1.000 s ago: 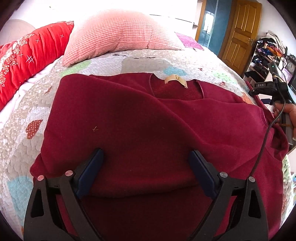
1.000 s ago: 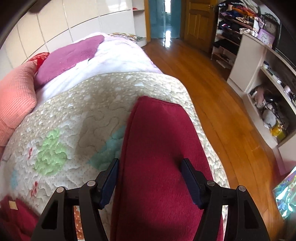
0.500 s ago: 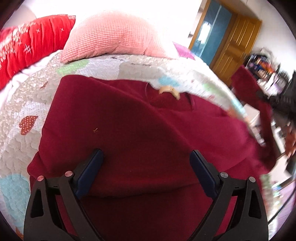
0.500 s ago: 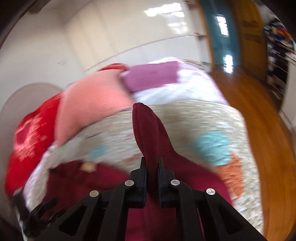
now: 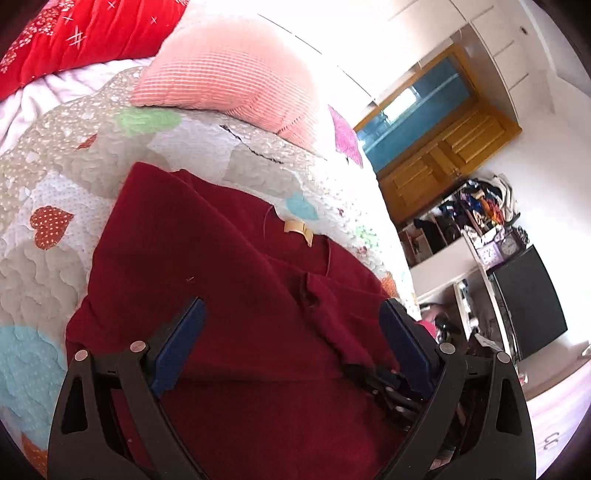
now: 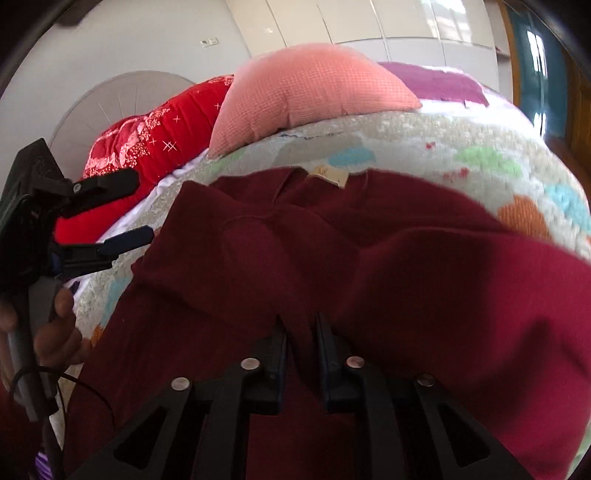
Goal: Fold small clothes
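A dark red sweater (image 5: 229, 280) lies on the patchwork quilt (image 5: 44, 192), collar and tan neck label (image 5: 297, 230) toward the pillows. It also fills the right wrist view (image 6: 332, 251). My left gripper (image 5: 291, 325) is open and empty, hovering over the sweater's body. My right gripper (image 6: 300, 325) is shut on the right sleeve (image 6: 461, 280) and has laid it across the sweater's front. The right gripper shows low right in the left wrist view (image 5: 376, 376). The left gripper shows at the left in the right wrist view (image 6: 129, 206).
A pink pillow (image 5: 229, 74) and a red quilted cushion (image 5: 74, 33) lie at the head of the bed. A purple pillow (image 6: 432, 81) lies behind. Wooden doors (image 5: 443, 155), cluttered shelves (image 5: 476, 210) and a dark screen (image 5: 524, 302) stand to the right of the bed.
My right gripper shut on the right sleeve, lifted it and carried it left over the sweater's front. My left gripper stayed open over the body, its view tilted to the right.
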`<state>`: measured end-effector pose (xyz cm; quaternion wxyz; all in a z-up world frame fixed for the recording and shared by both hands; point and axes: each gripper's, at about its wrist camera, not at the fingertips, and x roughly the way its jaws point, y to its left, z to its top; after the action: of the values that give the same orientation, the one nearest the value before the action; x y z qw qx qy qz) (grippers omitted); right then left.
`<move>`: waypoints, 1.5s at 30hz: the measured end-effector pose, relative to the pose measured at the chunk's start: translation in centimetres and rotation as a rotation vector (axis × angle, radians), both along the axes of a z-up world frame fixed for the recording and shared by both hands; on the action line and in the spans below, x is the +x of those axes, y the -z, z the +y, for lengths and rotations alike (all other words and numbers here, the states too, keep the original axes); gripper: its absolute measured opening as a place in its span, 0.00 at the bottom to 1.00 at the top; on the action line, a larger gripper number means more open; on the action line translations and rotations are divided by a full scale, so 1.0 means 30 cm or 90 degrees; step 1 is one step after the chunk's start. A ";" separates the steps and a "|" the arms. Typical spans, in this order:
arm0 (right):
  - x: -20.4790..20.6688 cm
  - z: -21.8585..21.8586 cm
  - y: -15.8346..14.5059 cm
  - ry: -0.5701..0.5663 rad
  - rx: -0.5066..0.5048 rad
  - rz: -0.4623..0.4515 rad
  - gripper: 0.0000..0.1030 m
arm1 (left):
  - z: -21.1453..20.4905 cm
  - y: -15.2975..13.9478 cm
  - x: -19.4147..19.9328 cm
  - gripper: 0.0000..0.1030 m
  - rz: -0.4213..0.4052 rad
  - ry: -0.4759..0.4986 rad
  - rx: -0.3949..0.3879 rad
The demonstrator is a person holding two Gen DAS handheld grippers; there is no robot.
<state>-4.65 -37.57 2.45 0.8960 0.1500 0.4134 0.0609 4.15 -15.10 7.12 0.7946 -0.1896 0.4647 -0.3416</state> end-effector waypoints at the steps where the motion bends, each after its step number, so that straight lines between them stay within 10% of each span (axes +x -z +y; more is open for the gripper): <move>1: -0.025 -0.010 -0.013 0.005 0.015 -0.014 0.29 | -0.011 0.001 -0.001 0.92 0.000 0.009 0.003; 4: -0.083 -0.039 -0.051 0.022 0.037 -0.036 0.45 | -0.057 0.005 -0.017 0.92 -0.002 0.032 0.021; 12: -0.291 -0.160 -0.103 0.088 0.048 -0.049 0.46 | -0.247 0.072 -0.033 0.88 0.012 0.086 0.103; 17: -0.399 -0.267 -0.107 0.155 0.071 -0.045 0.47 | -0.313 0.090 -0.078 0.11 -0.002 0.093 0.171; 29: -0.453 -0.329 -0.172 0.223 0.071 -0.062 0.47 | -0.052 -0.305 -0.118 0.07 -0.240 -0.034 0.159; 38: -0.298 -0.260 -0.089 0.207 0.057 0.017 0.47 | 0.171 0.043 -0.001 0.07 -0.092 -0.118 0.254; 43: -0.294 -0.253 -0.093 0.220 0.044 0.003 0.47 | 0.173 0.083 -0.014 0.07 -0.082 -0.118 0.243; 45: -0.259 -0.241 -0.061 0.193 0.018 0.028 0.26 | 0.154 0.089 -0.014 0.07 -0.076 -0.110 0.242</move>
<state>-12.43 -44.81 4.26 0.8836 0.2248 0.4043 -0.0728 3.73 -10.48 4.44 0.8687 -0.0546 0.4548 -0.1887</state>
